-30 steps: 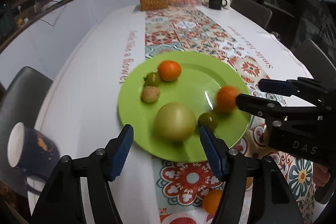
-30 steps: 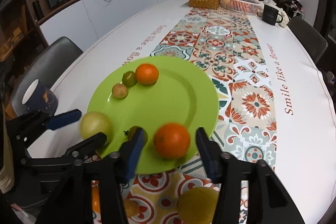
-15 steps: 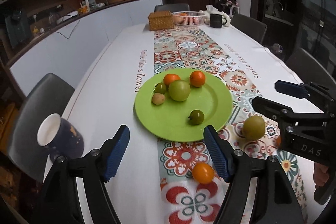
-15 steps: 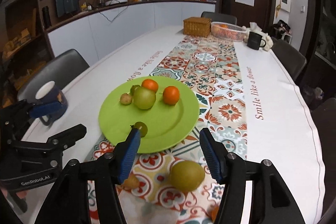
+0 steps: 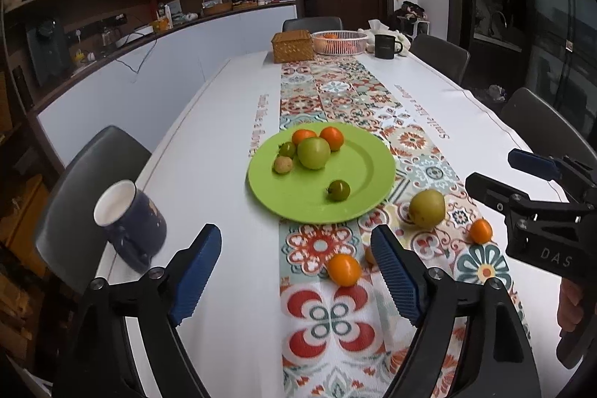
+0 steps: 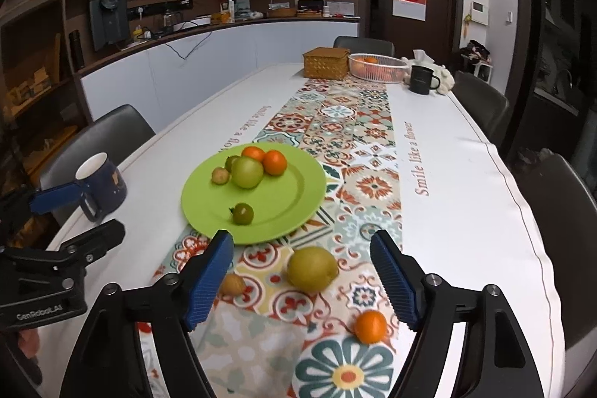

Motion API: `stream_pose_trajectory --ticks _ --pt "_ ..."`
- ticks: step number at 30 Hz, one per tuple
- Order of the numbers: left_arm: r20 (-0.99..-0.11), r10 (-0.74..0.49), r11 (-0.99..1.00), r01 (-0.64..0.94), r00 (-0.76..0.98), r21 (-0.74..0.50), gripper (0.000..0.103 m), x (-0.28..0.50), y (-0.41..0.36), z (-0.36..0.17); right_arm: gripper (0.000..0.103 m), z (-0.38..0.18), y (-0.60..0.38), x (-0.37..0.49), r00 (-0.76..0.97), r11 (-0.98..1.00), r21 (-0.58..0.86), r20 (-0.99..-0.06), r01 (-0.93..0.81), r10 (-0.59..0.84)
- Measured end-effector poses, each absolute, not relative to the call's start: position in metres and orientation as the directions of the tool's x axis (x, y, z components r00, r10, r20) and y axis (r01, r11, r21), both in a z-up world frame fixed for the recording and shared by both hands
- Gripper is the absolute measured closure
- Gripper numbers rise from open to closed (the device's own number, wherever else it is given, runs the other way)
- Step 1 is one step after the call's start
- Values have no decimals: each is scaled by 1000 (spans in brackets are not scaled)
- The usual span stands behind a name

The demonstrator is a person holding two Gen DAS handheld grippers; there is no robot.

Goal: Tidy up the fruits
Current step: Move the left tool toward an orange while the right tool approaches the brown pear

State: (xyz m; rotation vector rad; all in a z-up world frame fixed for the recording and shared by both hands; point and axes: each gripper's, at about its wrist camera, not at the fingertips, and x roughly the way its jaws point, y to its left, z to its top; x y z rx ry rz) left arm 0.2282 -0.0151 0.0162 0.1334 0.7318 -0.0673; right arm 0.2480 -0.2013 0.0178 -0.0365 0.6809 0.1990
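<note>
Six fruits are sitting on the green plate point(image 5: 373, 170) right now: two oranges point(image 5: 331, 138) at its far edge, a big green apple point(image 5: 313, 152) touching them, a small green tomato point(image 5: 287, 149) and a little tan fruit point(image 5: 283, 164) on the apple's left, plus a dark green tomato point(image 5: 338, 190) alone nearer the plate's front rim. Off the plate, on the patterned table runner point(image 5: 335, 92), a yellow-green pear point(image 6: 311, 268) lies just past the plate's near edge, with a small brownish fruit point(image 6: 231, 284) to the pear's left and a small orange point(image 6: 370, 326) nearer the camera than the pear. From the left wrist view there's another orange point(image 5: 343, 269) on the runner too, in front of the plate.

Both grippers are empty. The left gripper point(image 5: 294, 269) has its blue jaws spreading apart with nothing between them, hanging over the table short of the plate. The right gripper point(image 6: 302, 280) is also opening, and the pear shows in the gap but sits on the cloth, not gripped. A dark blue mug point(image 5: 130, 224) stands left of the plate.
</note>
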Motion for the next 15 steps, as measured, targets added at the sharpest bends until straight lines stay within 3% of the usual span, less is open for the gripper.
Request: stream_pose_trajectory --ticks 15 --pt "-750 -17 983 147 661 107 19 224 -22 -39 26 -29 -206 244 681 978 6 -717 -206 148"
